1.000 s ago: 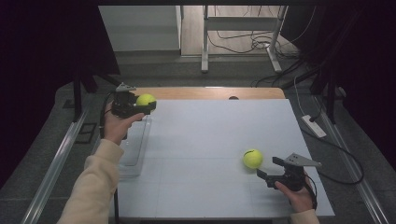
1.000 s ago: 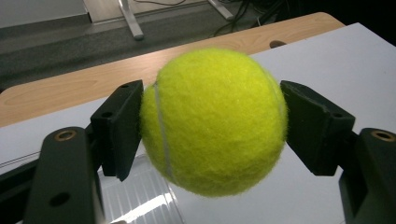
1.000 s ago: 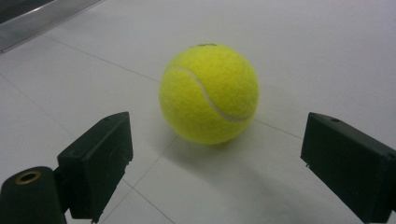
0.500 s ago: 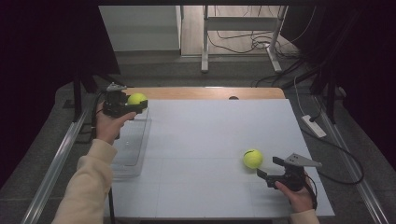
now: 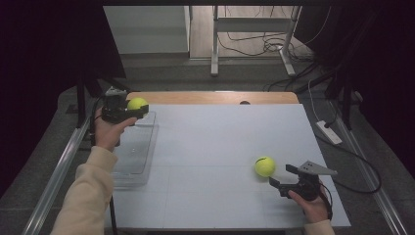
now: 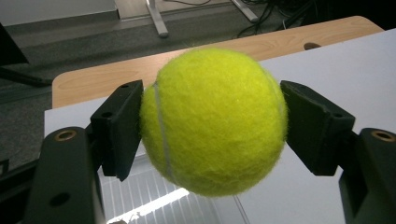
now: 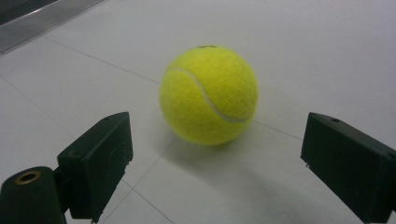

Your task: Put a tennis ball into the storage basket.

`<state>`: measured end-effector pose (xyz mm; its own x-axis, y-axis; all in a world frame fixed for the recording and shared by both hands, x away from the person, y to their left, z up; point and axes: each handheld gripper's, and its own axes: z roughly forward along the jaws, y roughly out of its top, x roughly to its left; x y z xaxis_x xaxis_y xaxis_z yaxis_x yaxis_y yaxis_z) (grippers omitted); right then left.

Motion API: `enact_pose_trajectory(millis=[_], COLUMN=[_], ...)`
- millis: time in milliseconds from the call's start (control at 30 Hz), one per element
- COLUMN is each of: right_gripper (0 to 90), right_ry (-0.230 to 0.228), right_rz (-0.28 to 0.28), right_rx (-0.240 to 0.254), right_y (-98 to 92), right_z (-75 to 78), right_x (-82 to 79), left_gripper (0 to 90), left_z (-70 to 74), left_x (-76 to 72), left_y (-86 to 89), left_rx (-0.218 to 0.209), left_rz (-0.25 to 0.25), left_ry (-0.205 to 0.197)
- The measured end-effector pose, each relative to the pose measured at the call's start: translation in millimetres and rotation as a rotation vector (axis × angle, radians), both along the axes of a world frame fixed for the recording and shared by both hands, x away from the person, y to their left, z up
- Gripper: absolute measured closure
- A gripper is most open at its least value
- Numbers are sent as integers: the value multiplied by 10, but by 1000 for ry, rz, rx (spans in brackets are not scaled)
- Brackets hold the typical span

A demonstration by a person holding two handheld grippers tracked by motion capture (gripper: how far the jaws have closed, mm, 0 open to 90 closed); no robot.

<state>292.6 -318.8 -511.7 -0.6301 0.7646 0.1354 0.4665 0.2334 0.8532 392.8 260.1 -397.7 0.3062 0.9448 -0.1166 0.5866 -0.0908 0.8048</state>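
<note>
While your left tongs (image 6: 210, 135) are clamped on one tennis ball (image 6: 214, 120), with both black pads pressed into its felt on either side and the ball lifted clear of the table (image 5: 220, 147), you are in the carrying step: seen from above, the left tongs (image 5: 128, 111) hold that ball (image 5: 137, 104) over the far end of the clear plastic tray (image 5: 133, 161), which lies just below and behind them at the table's left edge. My reading is that the tray is where the ball belongs, so the next move calls for you to bring the ball back a little until it hangs squarely above the tray's floor, lower it inside the walls, and only then part the pads, since a ball let go from height or over the rim could bounce or roll off. Your right tongs (image 7: 215, 158) stand wide open and grip nothing; the second tennis ball (image 7: 208, 94) rests on the table just ahead of them, centred on the gap but apart from both pads, so that side looks ready to slide forward around the ball and close. In the high view that ball (image 5: 265, 166) sits just beyond the right tongs (image 5: 280, 177). Count: two tennis balls, one tray, two tongs, one table.
</note>
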Motion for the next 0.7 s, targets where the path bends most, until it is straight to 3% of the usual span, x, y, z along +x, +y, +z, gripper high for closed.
enact_pose_trajectory(millis=[700], right_gripper=[88], right_ry=[3], right_rz=[-1], right_rx=[-5], right_y=[4], right_z=[-3], right_x=[-3], left_gripper=[268], left_z=[-79], left_x=[0], left_y=[222], left_rx=[11], left_rz=[53], left_ry=[18])
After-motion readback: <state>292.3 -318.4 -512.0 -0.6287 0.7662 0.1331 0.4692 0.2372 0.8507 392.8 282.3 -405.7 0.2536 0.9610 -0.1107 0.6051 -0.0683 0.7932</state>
